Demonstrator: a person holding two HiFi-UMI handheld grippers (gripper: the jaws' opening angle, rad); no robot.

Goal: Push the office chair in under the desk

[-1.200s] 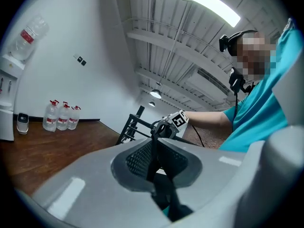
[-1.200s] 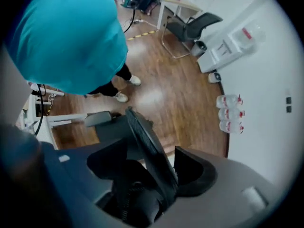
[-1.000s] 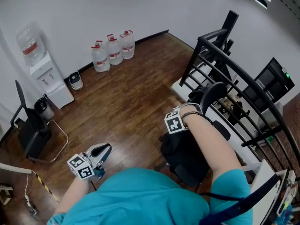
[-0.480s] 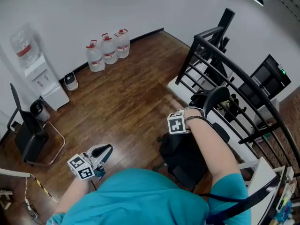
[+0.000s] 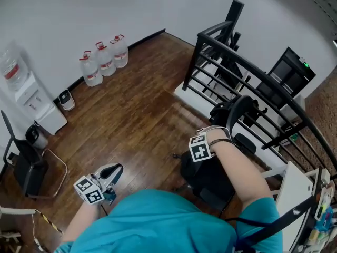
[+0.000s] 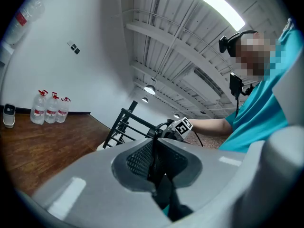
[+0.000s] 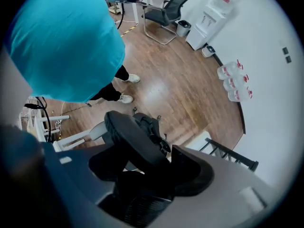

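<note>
The black office chair [image 5: 210,175] stands on the wood floor beside a white desk top [image 5: 197,96] that lies under a black rail frame. My right gripper [image 5: 224,133] reaches down over the curved top of the chair's backrest [image 5: 241,105]. In the right gripper view the backrest's edge [image 7: 130,139] runs in between the jaws of my right gripper [image 7: 152,175], which are shut on it. My left gripper [image 5: 111,172] hangs low at the left near my body, away from the chair. Its pads [image 6: 154,151] meet with nothing between them.
A black rail frame [image 5: 247,73] and a dark monitor [image 5: 287,73] stand over the desk. Three water bottles [image 5: 102,62] and a white dispenser [image 5: 29,96] line the far wall. Another black chair [image 5: 23,167] sits at the left, and a white desk leg [image 5: 289,194] at the lower right.
My right hand and the chair's backrest have shifted toward the rail frame and desk. The left gripper has drifted slightly and stays shut.
</note>
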